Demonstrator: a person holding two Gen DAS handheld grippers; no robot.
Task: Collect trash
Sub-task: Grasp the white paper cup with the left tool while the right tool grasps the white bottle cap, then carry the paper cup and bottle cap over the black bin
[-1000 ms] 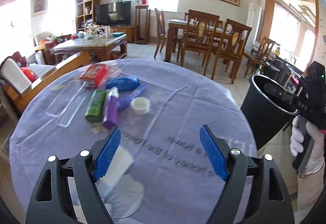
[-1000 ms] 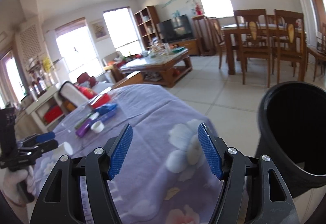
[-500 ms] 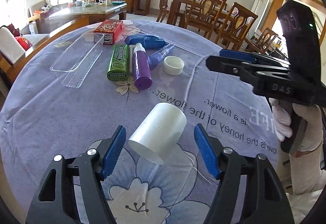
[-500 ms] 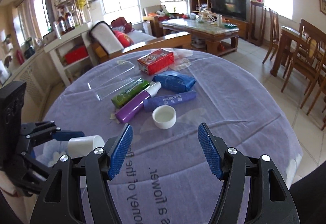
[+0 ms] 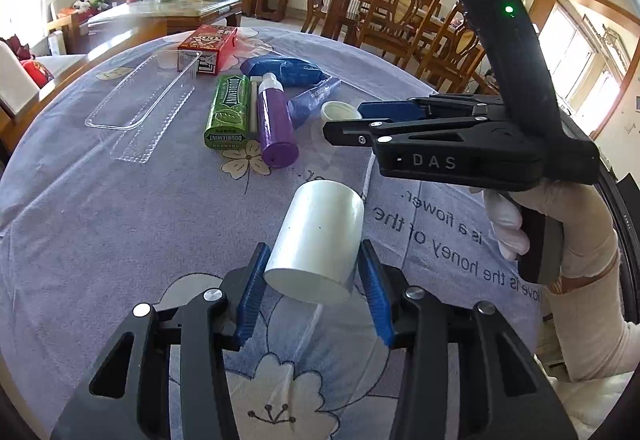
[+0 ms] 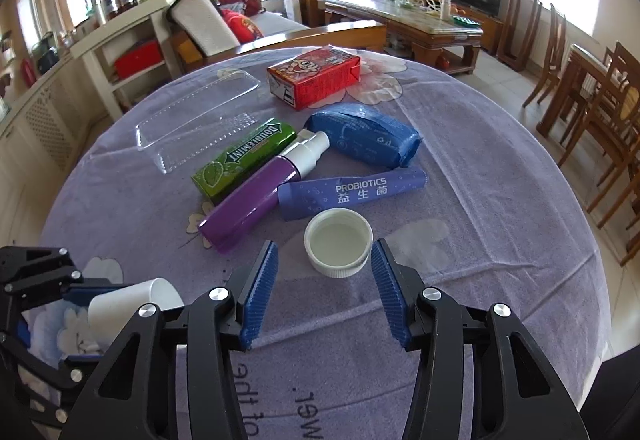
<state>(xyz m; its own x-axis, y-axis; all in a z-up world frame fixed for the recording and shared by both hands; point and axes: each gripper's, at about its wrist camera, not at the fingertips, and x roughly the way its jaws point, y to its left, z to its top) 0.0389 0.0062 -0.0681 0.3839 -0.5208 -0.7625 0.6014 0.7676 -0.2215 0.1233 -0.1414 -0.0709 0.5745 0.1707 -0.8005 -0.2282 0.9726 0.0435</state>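
Observation:
A white paper cup (image 5: 318,240) lies on its side on the purple tablecloth (image 5: 100,220). My left gripper (image 5: 314,280) has its blue pads against the cup's two sides, shut on it. The cup also shows in the right wrist view (image 6: 128,304). My right gripper (image 6: 324,272) is open, its fingers on either side of a white bottle cap (image 6: 338,242) without touching it. Beyond lie a purple spray bottle (image 6: 264,192), a green gum pack (image 6: 244,156), a blue probiotics tube (image 6: 352,192), a blue wrapper packet (image 6: 368,140) and a red carton (image 6: 316,80).
A clear plastic tray (image 6: 200,124) lies at the table's far left. The right gripper's body and gloved hand (image 5: 472,144) hover over the table's right side. Dining chairs (image 5: 400,16) and a coffee table (image 6: 404,16) stand beyond the table.
My left gripper closed in on the paper cup and gripped it. My right gripper swung from the black bin to the table and came down around the white cap.

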